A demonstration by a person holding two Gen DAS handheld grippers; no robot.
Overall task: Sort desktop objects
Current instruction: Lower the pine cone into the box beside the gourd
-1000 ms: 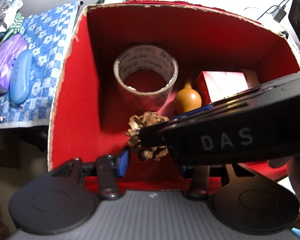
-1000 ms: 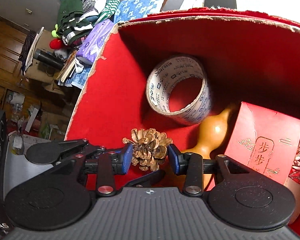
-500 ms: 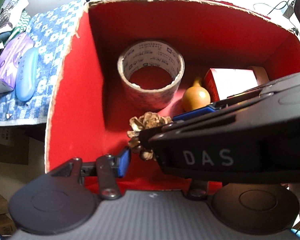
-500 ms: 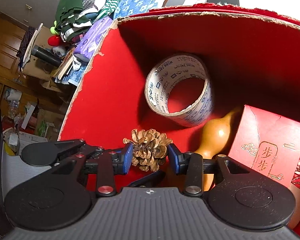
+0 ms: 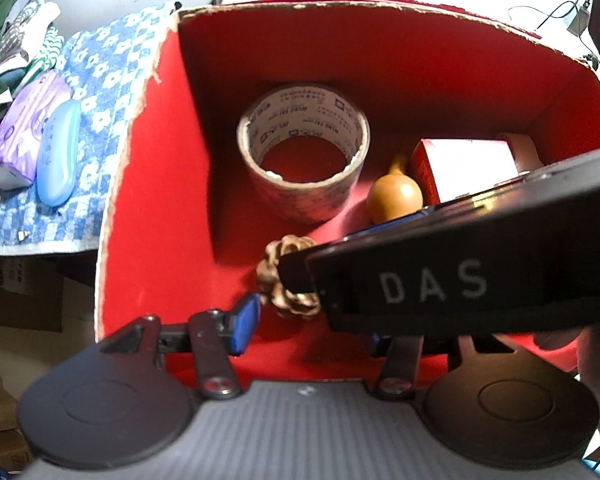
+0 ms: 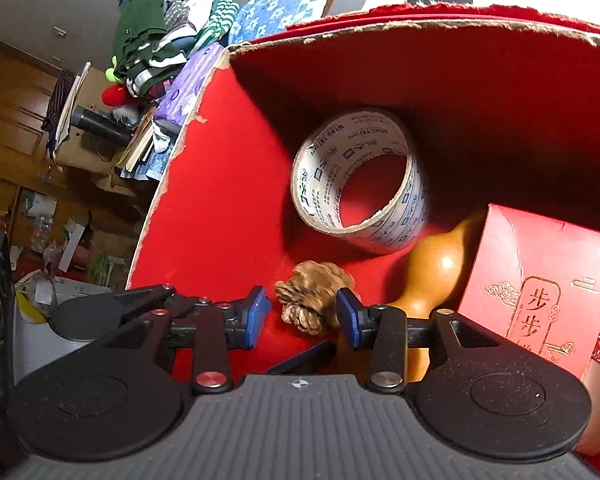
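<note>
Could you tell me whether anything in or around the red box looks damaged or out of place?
Yes. The red box is worn: its top edge is ragged, with torn cardboard showing along the left rim and corner. Inside, the tape roll lies tilted instead of flat, and the red packet has a crease near its top.

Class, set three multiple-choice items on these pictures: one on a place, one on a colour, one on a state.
1. Where is the pine cone?
A. On the checked cloth
B. Between the pads of the right gripper, in the red box
C. Inside the tape roll

2. What colour are those pads?
A. Blue
B. Yellow
C. White

3. How is the red box?
A. Lidded
B. Taped shut
C. Open on top

Answers:
1. B: the cone sits between both pads over the red floor.
2. A: both pad faces show blue.
3. C: its contents show past the bare rim.
</note>
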